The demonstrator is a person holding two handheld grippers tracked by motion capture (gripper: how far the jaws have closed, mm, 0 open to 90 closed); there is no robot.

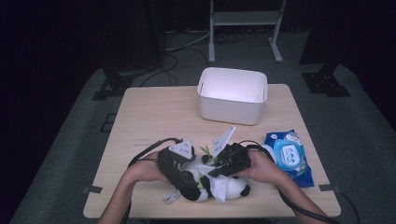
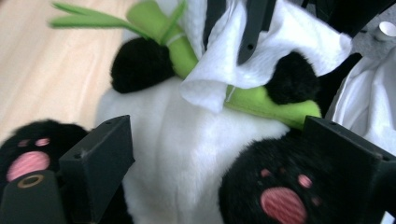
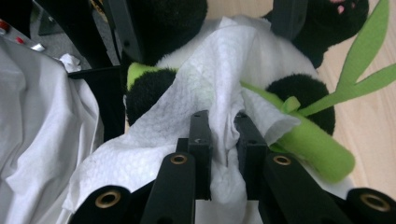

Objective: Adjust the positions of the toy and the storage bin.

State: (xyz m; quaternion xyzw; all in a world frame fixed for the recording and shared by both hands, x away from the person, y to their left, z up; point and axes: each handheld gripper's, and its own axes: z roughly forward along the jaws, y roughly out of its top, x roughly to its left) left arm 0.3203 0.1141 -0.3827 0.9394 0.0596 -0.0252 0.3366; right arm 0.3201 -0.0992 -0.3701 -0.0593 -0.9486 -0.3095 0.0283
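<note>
Panda toy: I see the plush panda (image 1: 219,186) lying at lower centre of the high view, on the near edge of the table (image 1: 149,116), between my two hands.
Left gripper: my left gripper (image 1: 180,175) sits at the panda's left side; in the left gripper view its jaws stand wide, either side of the white belly (image 2: 182,154), with the pink-padded paws just beside them. I can't quite tell whether the pads touch the fur, but they don't look to be pressing.
Right gripper: my right gripper (image 3: 223,140) has its jaws nearly together, pinching a fold of the white wipe (image 3: 187,116) at lower centre of its own view.
Wipe: it drapes over the panda's chest and the green bamboo stick (image 3: 317,151).
Bin: a white bin (image 1: 232,95) stands at upper centre, well apart.
Wipe pack: a blue pack (image 1: 289,156) lies to the right, near my right hand.
</note>
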